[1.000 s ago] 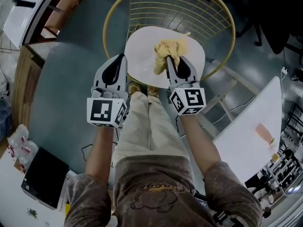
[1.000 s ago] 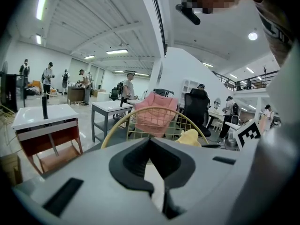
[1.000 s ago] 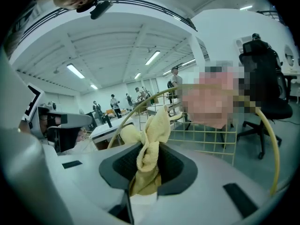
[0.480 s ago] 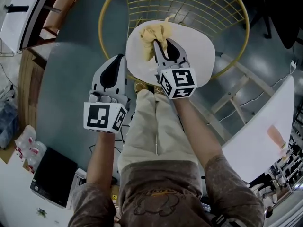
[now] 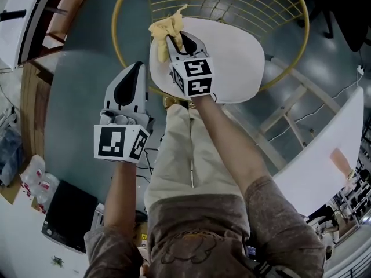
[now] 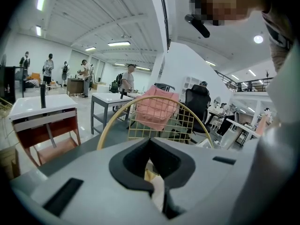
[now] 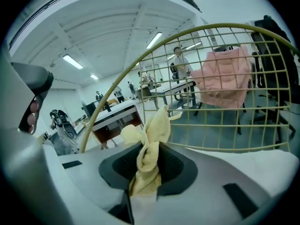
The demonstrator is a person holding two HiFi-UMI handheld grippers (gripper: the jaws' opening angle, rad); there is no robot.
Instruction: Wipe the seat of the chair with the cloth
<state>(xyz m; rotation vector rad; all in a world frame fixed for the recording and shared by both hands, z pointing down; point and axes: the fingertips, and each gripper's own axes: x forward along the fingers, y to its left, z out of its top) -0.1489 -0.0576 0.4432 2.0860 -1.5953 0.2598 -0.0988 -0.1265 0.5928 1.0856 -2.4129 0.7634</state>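
Clamping cloth [image 5: 164, 29] at seat [image 5: 232, 57] left edge: right gripper [image 5: 177, 39] | left gripper [image 5: 137, 68] jaws together, empty

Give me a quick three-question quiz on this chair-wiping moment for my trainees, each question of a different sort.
1. True or false: the left gripper holds the cloth.
2. Multiple choice: in the head view, where on the seat is the cloth? A) at its far left edge B) in the middle C) at its near right edge
3. Fill in: the colour of the seat is ___.

Key:
1. False. The right gripper is shut on it; the left is shut on nothing.
2. A
3. white
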